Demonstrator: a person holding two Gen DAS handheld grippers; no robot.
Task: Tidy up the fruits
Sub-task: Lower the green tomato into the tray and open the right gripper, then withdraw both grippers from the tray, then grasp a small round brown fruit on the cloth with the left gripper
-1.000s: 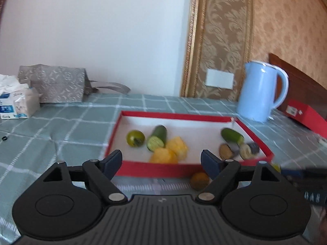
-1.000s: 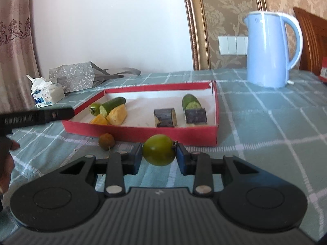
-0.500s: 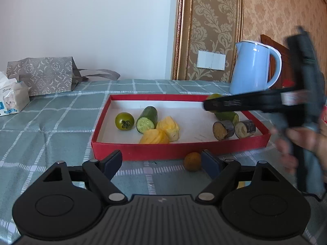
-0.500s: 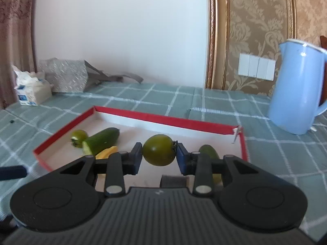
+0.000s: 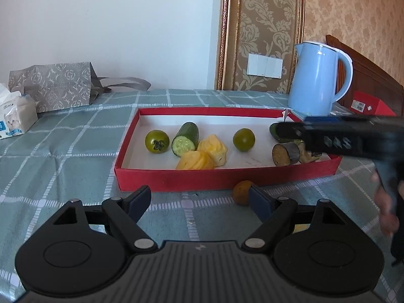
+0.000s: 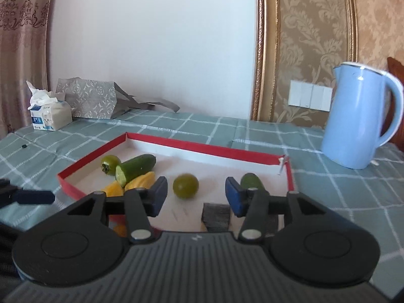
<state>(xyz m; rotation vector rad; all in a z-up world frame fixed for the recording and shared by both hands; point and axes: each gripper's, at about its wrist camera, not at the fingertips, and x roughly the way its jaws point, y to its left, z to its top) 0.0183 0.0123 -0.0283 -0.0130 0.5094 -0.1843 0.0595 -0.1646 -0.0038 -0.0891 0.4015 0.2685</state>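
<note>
Green tomato point(image 6: 185, 185) released — (label unreadable)

No text reads clearly. The tissue pack point(image 5: 15, 116) beside the patterned bag point(image 5: 54, 85) carries blue print too blurred to read.

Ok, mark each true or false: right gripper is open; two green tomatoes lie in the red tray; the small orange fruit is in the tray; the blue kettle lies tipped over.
1. The right gripper is open. True.
2. Two round green tomatoes lie in the shallow red tray. True.
3. The small round orange fruit is in the tray. False: it sits on the checked tablecloth outside the near wall.
4. The light blue kettle is tipped over. False: it stands upright.
</note>
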